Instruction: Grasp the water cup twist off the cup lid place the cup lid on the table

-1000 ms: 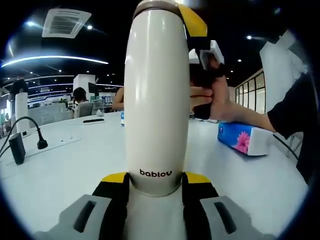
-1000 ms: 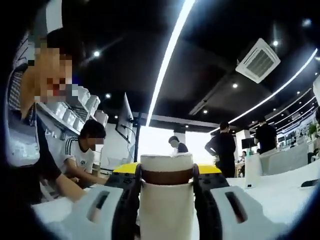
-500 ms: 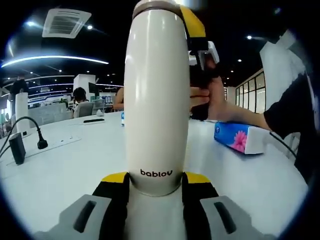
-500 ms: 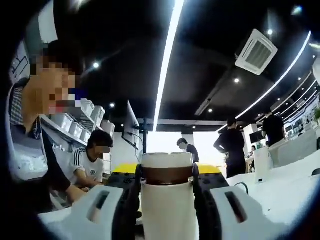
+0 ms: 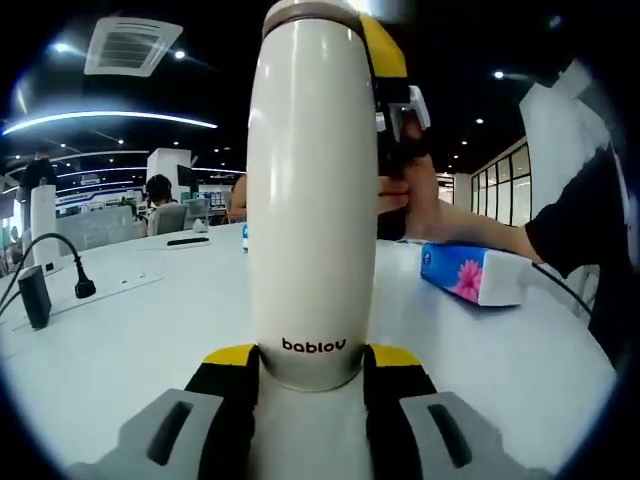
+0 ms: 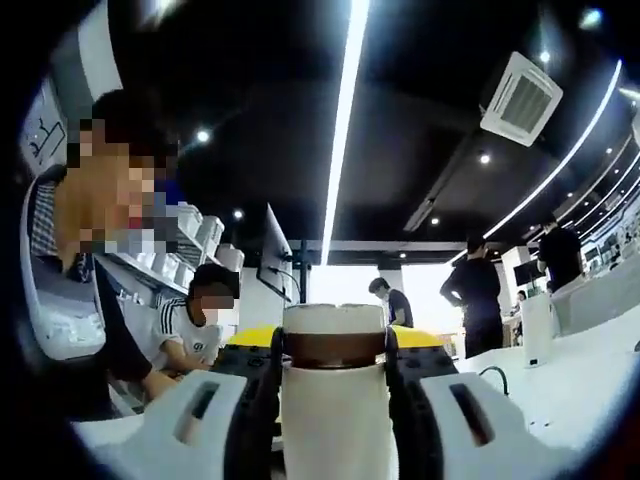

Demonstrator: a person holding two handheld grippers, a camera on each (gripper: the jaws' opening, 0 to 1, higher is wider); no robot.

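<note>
1. between the yellow-tipped jaws of the left hand-held gripper (image 5: 312,362) stands the cream water cup (image 5: 312,200), upright on the white desk (image 5: 120,330), clamped at its base.
2. up at the cup's top, the right hand-held gripper (image 6: 333,350) is clenched on the brown-banded cup lid (image 6: 333,335).
3. a blue tissue box (image 5: 468,275) lies on the desk beside the cup.
</note>
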